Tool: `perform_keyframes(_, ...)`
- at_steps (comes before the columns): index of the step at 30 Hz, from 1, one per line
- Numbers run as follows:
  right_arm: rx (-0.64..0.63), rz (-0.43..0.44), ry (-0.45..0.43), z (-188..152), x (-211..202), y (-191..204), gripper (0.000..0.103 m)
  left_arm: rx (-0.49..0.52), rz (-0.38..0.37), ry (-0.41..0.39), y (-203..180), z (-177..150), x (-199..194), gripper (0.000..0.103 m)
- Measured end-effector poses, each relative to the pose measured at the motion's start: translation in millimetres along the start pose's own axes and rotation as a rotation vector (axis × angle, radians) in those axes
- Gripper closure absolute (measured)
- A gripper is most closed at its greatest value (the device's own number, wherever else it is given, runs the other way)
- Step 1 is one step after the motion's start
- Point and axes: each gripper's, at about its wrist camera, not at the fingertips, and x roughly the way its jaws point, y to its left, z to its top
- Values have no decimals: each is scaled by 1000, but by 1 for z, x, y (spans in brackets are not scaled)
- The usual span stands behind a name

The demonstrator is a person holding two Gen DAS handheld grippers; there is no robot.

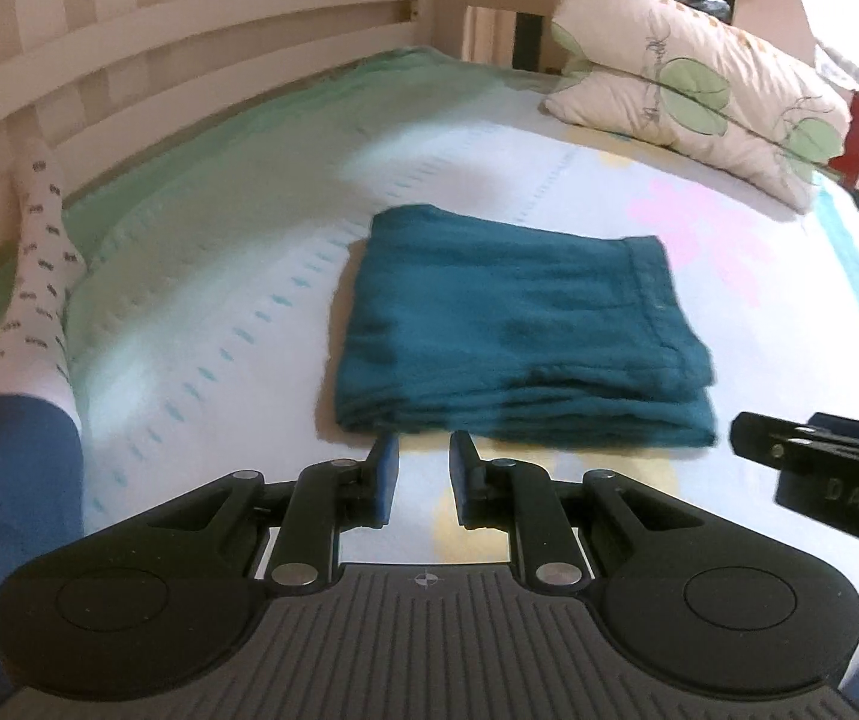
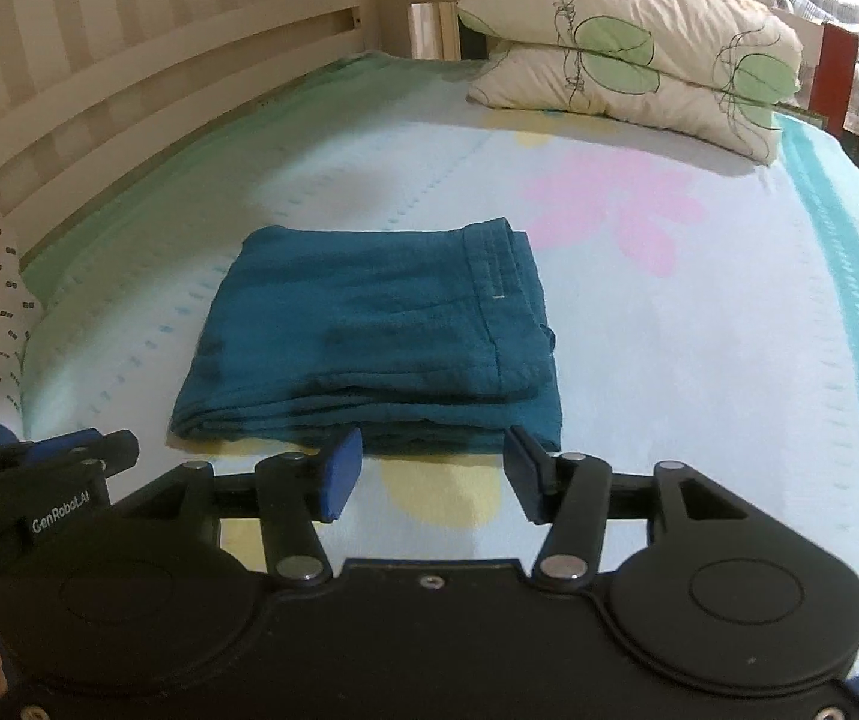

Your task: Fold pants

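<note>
Patterned sheets cover the bed (image 2: 699,360), with two pillows (image 2: 639,60) stacked at its far end against the wooden rail. Near the middle lie the teal pants (image 2: 369,336), folded into a neat layered rectangle. Both tongs hover just short of its near edge, holding nothing: the left tongs (image 1: 423,468) narrowly apart, the right tongs (image 2: 432,468) wide apart. From here, a careless brush against that near edge would likely drag the loose layers askew.
</note>
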Motion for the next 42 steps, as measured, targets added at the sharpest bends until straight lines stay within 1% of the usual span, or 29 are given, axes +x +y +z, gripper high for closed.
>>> perform_keyframes(2, 7, -4, 0, -3, -5, -3, 44, -3, -29, 23, -1, -2, -4, 85)
perform_keyframes(4, 18, -8, -3, -6, -10, -5, 44, -12, -44, 25, -2, -6, -8, 85)
perform_keyframes(9, 10, -16, -9, -16, -20, -6, 44, -18, -36, 14, -7, -16, -19, 85)
perform_keyframes(15, 3, -17, -13, -24, -26, -5, 44, -3, -36, 31, -12, -23, -23, 85)
perform_keyframes(25, 7, -24, -29, -23, -32, -9, 44, 41, -42, 31, -27, -27, -27, 85)
perform_keyframes(42, 21, -19, -31, -24, -33, -11, 44, 69, -37, 33, -34, -29, -24, 85)
